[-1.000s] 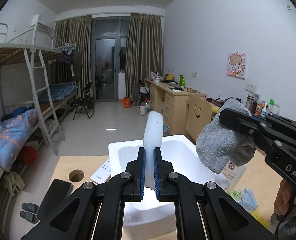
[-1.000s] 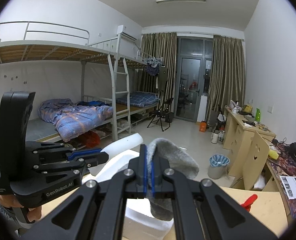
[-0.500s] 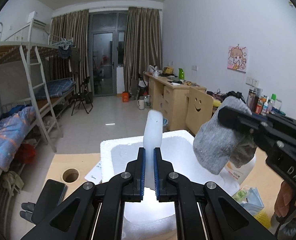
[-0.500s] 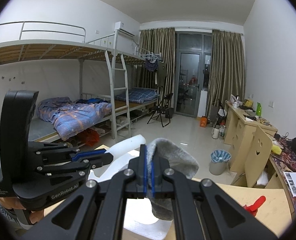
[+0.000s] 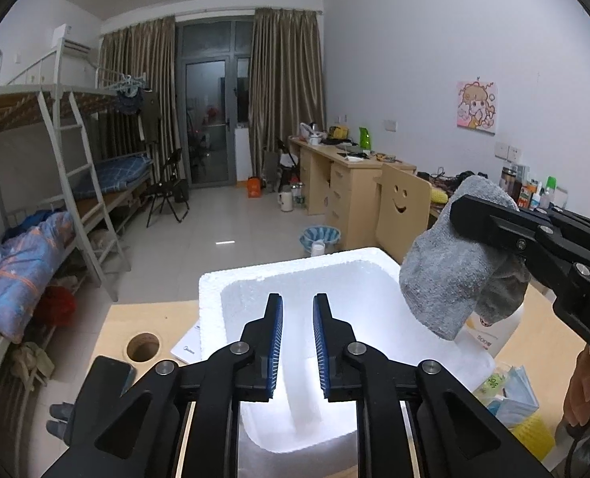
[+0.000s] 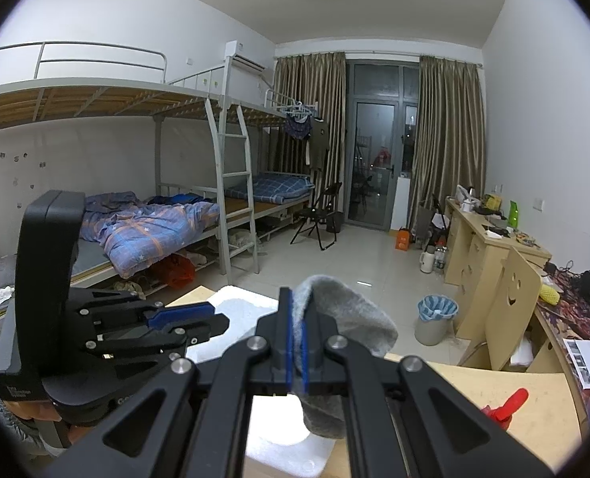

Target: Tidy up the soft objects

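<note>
Watching the left wrist view:
Left gripper (image 5: 297, 344): my fingers are opening, pads clear of the white soft piece (image 5: 299, 390), which half a second ago stood pinched between them and poking up above the tips.
White soft piece now: it lies lower, inside the foam box (image 5: 215, 294), running from the gap between my fingers down to the box floor; I judge it released, so that item is placed.
Grey sock (image 5: 446, 275): it hangs from the right gripper over the box's right rim.
Edges: the foam wall sits just under my fingers; a phone (image 5: 109, 374) and a round hole (image 5: 144, 347) lie to the left on the tabletop (image 5: 151, 318); packets crowd the right.

Right wrist view:
Right gripper (image 6: 296, 342): fingers closed on the grey sock, unchanged.
Room: the left gripper sits near, to the left; the box lies below, the tabletop to the right mostly bare save a red object (image 6: 508, 402).
</note>
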`<move>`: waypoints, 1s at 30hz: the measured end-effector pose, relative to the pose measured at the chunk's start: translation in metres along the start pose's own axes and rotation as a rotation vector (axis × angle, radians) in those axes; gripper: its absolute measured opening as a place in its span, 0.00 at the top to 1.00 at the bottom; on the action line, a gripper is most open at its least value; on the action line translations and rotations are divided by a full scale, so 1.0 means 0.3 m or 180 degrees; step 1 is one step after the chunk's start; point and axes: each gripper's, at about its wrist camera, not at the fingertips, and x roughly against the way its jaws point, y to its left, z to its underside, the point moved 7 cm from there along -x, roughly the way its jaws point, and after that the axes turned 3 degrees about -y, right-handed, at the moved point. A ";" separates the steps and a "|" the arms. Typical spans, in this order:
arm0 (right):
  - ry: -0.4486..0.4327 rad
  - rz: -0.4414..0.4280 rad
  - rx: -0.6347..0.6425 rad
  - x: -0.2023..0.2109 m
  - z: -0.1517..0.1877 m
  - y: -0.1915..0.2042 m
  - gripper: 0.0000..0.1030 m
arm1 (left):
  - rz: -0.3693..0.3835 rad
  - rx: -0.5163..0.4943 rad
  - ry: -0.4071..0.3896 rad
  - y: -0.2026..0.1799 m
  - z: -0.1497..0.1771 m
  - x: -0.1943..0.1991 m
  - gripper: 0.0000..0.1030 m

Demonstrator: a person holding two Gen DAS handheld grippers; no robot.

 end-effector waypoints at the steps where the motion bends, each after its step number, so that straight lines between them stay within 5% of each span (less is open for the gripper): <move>1: 0.0005 0.0001 -0.0004 -0.001 0.000 -0.001 0.95 | -0.0009 0.0006 0.0004 -0.001 0.001 -0.001 0.69; 4: 0.0005 0.0009 -0.0007 -0.003 -0.006 -0.002 0.95 | -0.0055 -0.0020 0.0068 -0.002 0.010 -0.013 0.15; 5: 0.0004 0.0011 -0.0007 -0.003 -0.005 -0.002 0.95 | -0.0071 -0.0016 0.0062 0.001 0.011 -0.015 0.09; 30: 0.0058 -0.0076 -0.0010 -0.044 0.021 -0.012 0.95 | -0.0292 0.0133 -0.0432 0.105 0.051 0.163 0.00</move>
